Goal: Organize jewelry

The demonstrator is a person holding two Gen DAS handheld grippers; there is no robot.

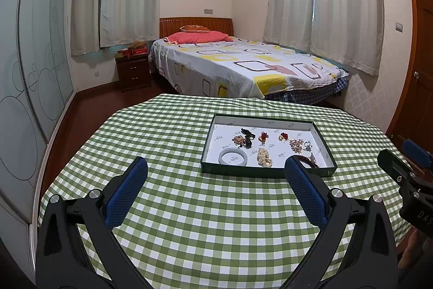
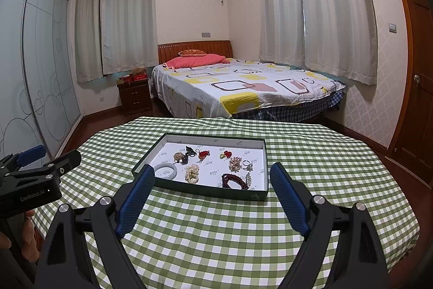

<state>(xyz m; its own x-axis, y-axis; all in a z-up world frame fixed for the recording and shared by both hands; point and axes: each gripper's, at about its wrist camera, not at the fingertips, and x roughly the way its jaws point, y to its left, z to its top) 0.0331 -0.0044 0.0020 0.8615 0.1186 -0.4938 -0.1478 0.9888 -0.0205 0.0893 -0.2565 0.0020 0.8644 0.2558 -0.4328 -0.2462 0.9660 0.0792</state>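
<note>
A shallow dark green box tray (image 1: 266,173) (image 2: 200,192) with a white lining lies on the green checked table. Several jewelry pieces lie in it: a pale jade bangle (image 1: 232,157) (image 2: 165,171), a cream bead cluster (image 1: 264,157) (image 2: 192,173), a dark red bead bracelet (image 1: 307,161) (image 2: 234,180), red charms (image 1: 263,137) (image 2: 203,154) and a ring (image 2: 247,165). My left gripper (image 1: 216,167) is open and empty, above the cloth just short of the tray. My right gripper (image 2: 212,175) is open and empty, its tips at the tray's near edge.
The table's green checked cloth (image 1: 189,221) (image 2: 216,234) fills the foreground. A bed (image 1: 243,67) stands beyond the table, a nightstand (image 1: 134,71) to its left, a sliding wardrobe (image 1: 32,72) on the left and a wooden door (image 2: 416,72) on the right.
</note>
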